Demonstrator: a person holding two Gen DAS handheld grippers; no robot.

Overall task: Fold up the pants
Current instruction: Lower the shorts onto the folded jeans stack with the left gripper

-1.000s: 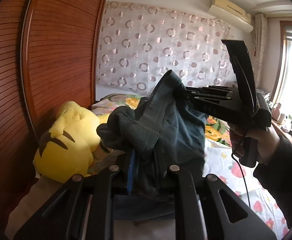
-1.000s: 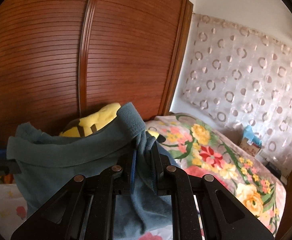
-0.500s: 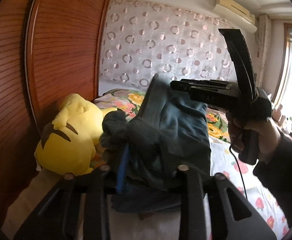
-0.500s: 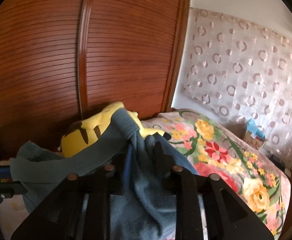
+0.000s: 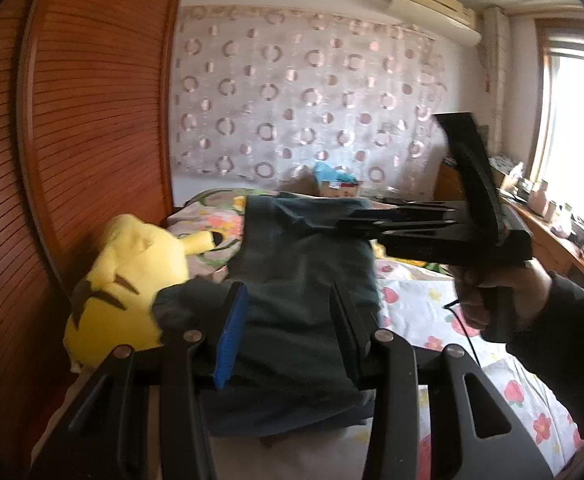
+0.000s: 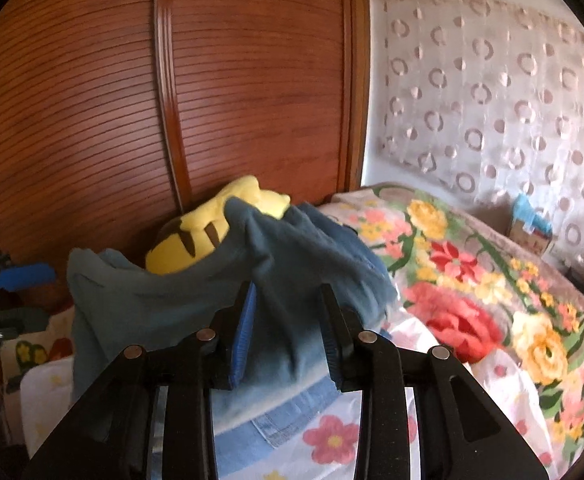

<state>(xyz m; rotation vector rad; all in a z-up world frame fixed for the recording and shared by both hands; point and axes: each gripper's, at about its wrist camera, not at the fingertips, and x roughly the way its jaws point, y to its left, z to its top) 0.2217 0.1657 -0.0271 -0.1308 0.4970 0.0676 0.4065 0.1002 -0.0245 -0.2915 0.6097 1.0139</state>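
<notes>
Dark teal pants (image 5: pixel 300 280) read as soft, matt cloth, faintly fuzzy, rumpled at the cuff; beneath them at six o'clock a paler denim piece (image 6: pixel 287 412), woven and stitched; the left gripper (image 5: pixel 287 320) is matt black plastic with small bright metal rivets and a ribbed blue pad, the right gripper (image 6: pixel 287 328) the same make; the plush toy (image 5: pixel 131 276) at nine o'clock is velvety yellow fabric; the wardrobe door (image 6: pixel 171 100) is glossy ribbed wood, reddish; the floral bedspread (image 6: pixel 472 288) looks fleecy; the curtain (image 5: pixel 312 100) sheer, with satin rings.
</notes>
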